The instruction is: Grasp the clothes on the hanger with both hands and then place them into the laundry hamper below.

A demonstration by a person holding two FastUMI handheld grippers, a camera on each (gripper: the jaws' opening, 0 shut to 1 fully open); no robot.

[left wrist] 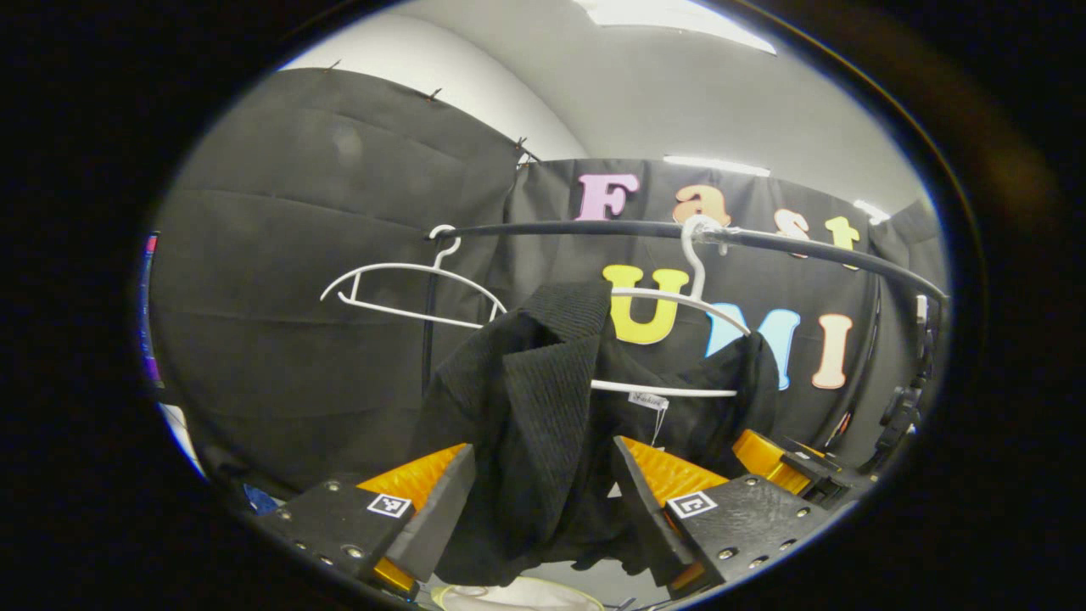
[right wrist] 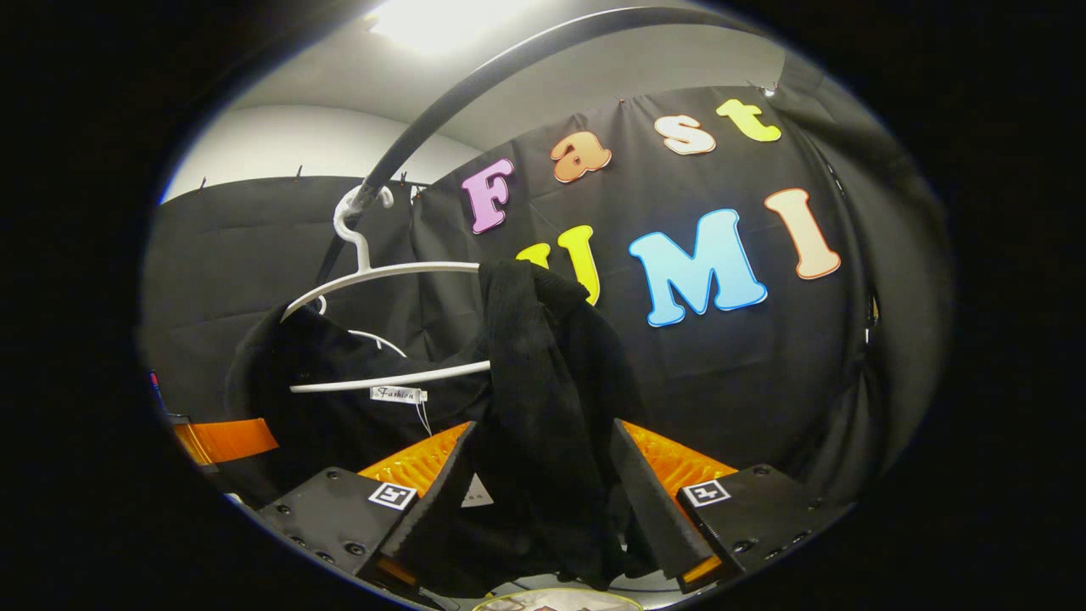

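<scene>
Left gripper view: the left gripper point(left wrist: 543, 501) has its two fingers spread, one on each side of a bunched fold of the black garment point(left wrist: 543, 407). The cloth fills the gap between them, but whether both fingers press on it I cannot tell. The garment hangs on a white hanger point(left wrist: 679, 297) hooked over a dark rail point(left wrist: 594, 227); its left shoulder has slid off the hanger end and droops into the gripper, while the right shoulder is on the hanger arm. A white tag point(left wrist: 649, 399) sits just under the hanger's lower bar. Hangers counted: two. The second, an empty hanger point(left wrist: 407, 288), hangs near the rail's left end, well apart from the garment, with open wall behind it. At the right edge, part of the right gripper point(left wrist: 785, 462) shows at the garment's far side. At the bottom edge, a pale rim, possibly the hamper point(left wrist: 517, 596), sits below the garment.

Right gripper view: the right gripper point(right wrist: 543, 501) likewise straddles a hanging fold of the garment point(right wrist: 543, 382); grip not confirmed. The white hanger point(right wrist: 382, 271) hangs from the rail point(right wrist: 475, 81), which arcs overhead. Open wall lies to the right. Part of the left gripper point(right wrist: 225, 440) shows at the left edge.
</scene>
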